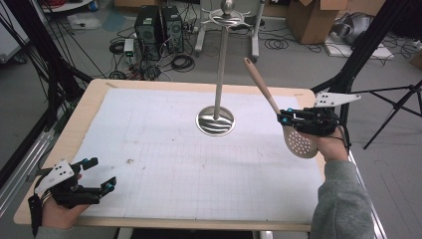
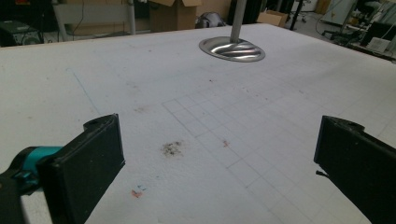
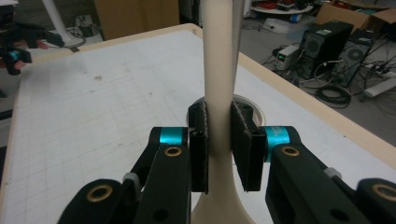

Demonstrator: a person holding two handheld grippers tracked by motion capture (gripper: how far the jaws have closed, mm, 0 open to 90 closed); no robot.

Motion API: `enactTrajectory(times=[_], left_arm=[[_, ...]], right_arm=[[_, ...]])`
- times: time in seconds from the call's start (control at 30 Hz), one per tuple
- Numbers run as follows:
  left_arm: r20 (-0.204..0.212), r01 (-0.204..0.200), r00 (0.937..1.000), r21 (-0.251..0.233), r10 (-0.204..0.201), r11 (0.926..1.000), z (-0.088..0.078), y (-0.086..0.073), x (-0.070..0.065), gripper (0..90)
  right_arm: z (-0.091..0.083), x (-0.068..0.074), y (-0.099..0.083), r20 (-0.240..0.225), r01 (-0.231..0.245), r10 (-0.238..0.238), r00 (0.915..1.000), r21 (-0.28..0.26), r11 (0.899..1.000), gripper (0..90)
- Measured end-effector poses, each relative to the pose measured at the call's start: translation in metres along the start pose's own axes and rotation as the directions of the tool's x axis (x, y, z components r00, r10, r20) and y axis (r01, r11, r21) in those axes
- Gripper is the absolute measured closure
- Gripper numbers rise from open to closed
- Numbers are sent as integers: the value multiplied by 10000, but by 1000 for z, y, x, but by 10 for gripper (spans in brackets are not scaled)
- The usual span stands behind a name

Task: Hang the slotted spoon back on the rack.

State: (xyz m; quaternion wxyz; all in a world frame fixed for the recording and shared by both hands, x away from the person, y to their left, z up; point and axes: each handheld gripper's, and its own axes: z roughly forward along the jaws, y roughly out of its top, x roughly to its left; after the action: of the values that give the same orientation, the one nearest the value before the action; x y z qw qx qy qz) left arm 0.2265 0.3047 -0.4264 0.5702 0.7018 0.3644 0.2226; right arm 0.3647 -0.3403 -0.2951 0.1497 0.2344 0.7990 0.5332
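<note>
The right gripper (image 1: 284,118) clamps the neck of a beige perforated skimmer spoon (image 1: 297,141), lifted above the table's right edge. Hanging it on the steel utensil stand (image 1: 218,74) appears to remain. The left gripper (image 1: 99,174) rests wide open, empty.

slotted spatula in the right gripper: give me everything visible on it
The slotted spatula is beige, plastic or silicone by its look, with a wood-toned handle tip. Its rounded blade is dotted with small holes and hangs low past the table's right edge; the handle tilts up and left towards the metal stand. It is lifted off the table. The right gripper is shut on its neck, one pad per side.
</note>
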Motion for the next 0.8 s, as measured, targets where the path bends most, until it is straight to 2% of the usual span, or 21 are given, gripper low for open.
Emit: enactTrajectory(times=[0.27,0.63,0.8], left_arm=[[3,-1,10000,6,1,10000,-1,0,2,18],[43,39,10000,-105,-39,9999,-2,1,1,18],[-23,92,10000,-171,-93,9998,-4,1,2,18]], right_arm=[[-3,-4,7,-1,-50,50,10000,-329,9994,780],[-4,-8,17,93,-71,73,9999,-266,9996,780],[-6,-7,24,134,-79,86,9999,-539,9985,780]])
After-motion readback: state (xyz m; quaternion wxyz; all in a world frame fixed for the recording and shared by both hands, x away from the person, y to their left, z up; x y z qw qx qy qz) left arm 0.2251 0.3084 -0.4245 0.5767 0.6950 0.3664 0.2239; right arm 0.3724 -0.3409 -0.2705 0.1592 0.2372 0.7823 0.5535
